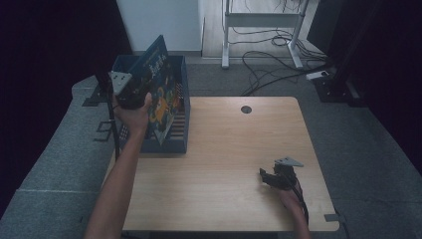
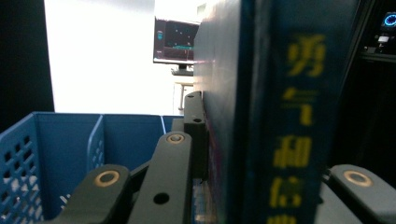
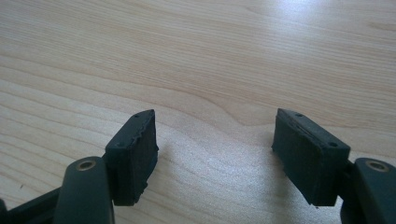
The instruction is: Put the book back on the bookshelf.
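A dark blue picture book [image 1: 160,82] with yellow lettering on its spine [image 2: 285,116] is held tilted over the blue plastic crate [image 1: 180,144] at the table's back left. My left gripper [image 1: 130,93] is shut on the book, one black jaw flat against its cover. In the left gripper view [image 2: 243,140] the crate's perforated walls [image 2: 56,144] lie below and behind the jaws. My right gripper [image 1: 264,177] rests near the table's front right. Its jaws stand open [image 3: 215,149] with nothing but bare wood between the pads.
The light wooden table [image 1: 224,144] has a round cable hole [image 1: 246,109] near its far edge. Cables and a desk frame [image 1: 261,30] lie on the floor beyond. A lit monitor [image 2: 175,42] stands far behind the crate.
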The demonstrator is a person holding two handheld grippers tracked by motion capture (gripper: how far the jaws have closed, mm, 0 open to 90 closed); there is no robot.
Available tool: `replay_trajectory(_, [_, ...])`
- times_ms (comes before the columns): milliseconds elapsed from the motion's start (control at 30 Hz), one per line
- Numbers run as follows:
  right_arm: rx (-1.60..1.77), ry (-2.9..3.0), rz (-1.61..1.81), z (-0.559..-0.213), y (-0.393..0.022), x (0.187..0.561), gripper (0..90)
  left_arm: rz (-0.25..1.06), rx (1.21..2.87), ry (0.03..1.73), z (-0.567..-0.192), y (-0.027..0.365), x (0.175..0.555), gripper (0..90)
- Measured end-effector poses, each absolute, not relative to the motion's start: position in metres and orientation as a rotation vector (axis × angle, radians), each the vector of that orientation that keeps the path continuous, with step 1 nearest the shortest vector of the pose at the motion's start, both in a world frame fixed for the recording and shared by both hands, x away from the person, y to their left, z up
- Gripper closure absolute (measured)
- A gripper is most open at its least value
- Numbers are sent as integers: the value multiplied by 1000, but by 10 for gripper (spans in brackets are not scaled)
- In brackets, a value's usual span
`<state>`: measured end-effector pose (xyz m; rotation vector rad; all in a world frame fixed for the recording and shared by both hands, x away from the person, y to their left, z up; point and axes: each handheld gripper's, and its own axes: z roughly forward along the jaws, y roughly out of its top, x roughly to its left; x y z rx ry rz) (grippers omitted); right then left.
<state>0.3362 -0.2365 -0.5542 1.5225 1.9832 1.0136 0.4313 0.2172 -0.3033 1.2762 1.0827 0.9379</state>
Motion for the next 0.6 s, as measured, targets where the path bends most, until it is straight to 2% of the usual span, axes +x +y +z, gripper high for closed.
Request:
replay_trajectory(300, [1520,1983,1005,-554,-236,336,295,1007,1253,1062,-305,207,436,819])
replay_trajectory(600, [1518,1986,1004,-554,-236,336,295,994,1257,1083,-313,201,447,820])
